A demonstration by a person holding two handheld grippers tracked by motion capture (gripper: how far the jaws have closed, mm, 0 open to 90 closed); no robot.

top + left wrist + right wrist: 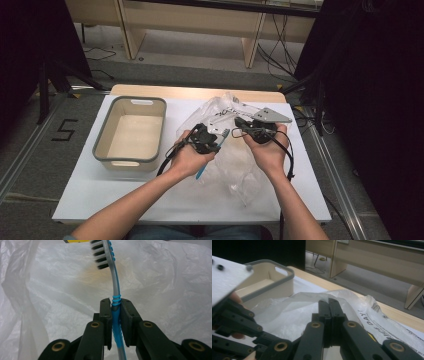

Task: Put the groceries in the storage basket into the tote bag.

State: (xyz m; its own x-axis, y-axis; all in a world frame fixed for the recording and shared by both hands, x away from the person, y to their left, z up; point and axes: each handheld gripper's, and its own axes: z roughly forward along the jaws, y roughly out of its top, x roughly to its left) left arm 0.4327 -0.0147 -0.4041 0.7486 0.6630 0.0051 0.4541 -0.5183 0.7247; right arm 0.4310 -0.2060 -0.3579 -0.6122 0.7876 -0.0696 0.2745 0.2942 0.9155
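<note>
A blue and silver toothbrush [115, 282] with dark bristles stands upright between the jaws of my left gripper [115, 301], which is shut on its blue handle. In the high view the left gripper [212, 144] holds the toothbrush [204, 170] over a crumpled clear plastic bag [235, 167] at mid-table. My right gripper [241, 122] is just to its right at the bag's raised edge. In the right gripper view its jaws [328, 301] are pressed together, seemingly pinching the plastic bag [294, 305] at its rim.
A beige bin [102, 131] with a grey rim sits empty at the table's left, also seen as the bin [272, 280] in the right gripper view. The white tabletop [120, 195] lies in front. Benches and cables stand beyond the far edge.
</note>
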